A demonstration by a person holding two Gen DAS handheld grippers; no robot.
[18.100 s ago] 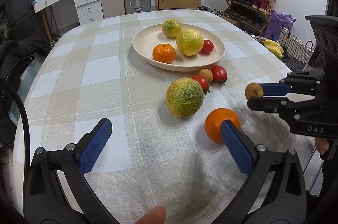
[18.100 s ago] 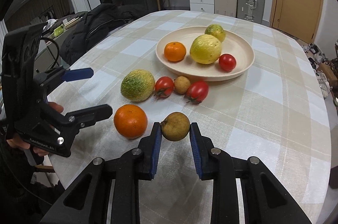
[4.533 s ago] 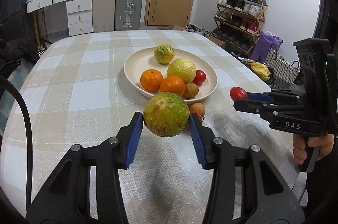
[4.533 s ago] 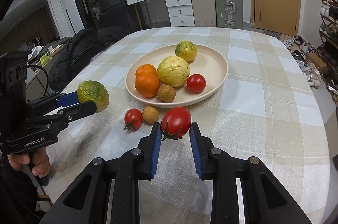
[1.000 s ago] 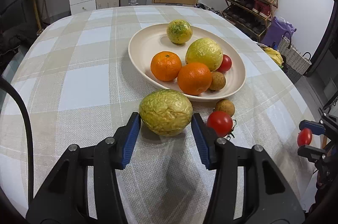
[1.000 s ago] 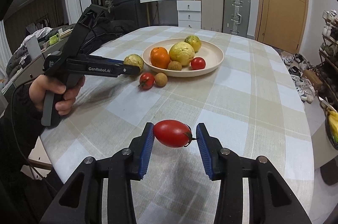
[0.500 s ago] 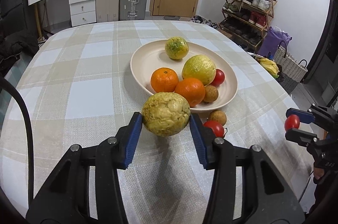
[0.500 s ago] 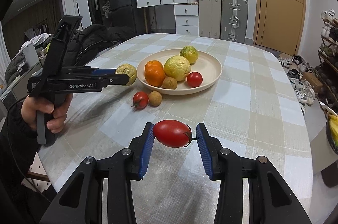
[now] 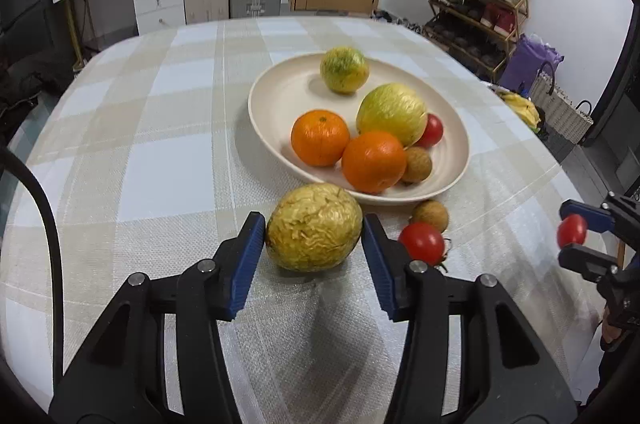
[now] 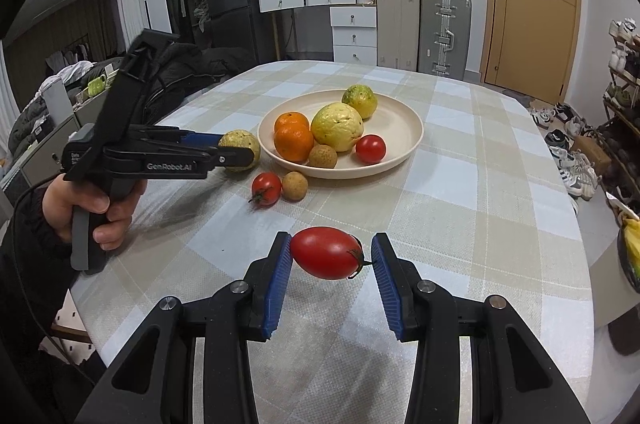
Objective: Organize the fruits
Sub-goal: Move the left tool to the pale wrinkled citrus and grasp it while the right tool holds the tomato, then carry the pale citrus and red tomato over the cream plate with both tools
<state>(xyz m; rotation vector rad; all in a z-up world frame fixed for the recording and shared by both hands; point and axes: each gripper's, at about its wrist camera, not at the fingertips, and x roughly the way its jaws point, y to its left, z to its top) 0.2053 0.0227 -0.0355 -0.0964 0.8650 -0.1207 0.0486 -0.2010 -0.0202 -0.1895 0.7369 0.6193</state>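
A wrinkled yellow-green fruit [image 9: 314, 234] sits between the blue pads of my left gripper [image 9: 313, 222], just in front of the cream plate [image 9: 260, 127]. Both pads touch its sides while the jaws are opening slightly. The plate holds two oranges [image 9: 320, 137], two yellow-green fruits, a tomato and a small brown fruit. My right gripper [image 10: 331, 242] is shut on an oval red tomato [image 10: 326, 252], held above the tablecloth well short of the plate [image 10: 412, 139]. In the right wrist view the left gripper [image 10: 240, 149] reaches to the plate's left rim.
A cherry tomato [image 10: 266, 187] and a small brown fruit [image 10: 295, 185] lie on the checked cloth by the plate's near rim. A person's hand [image 10: 96, 203] grips the left tool. Suitcases, drawers and a shoe rack stand beyond the table.
The left gripper and its fruit have shifted slightly near the plate's front rim. The right gripper keeps the tomato in the same hold, with the plate a little closer in its view.
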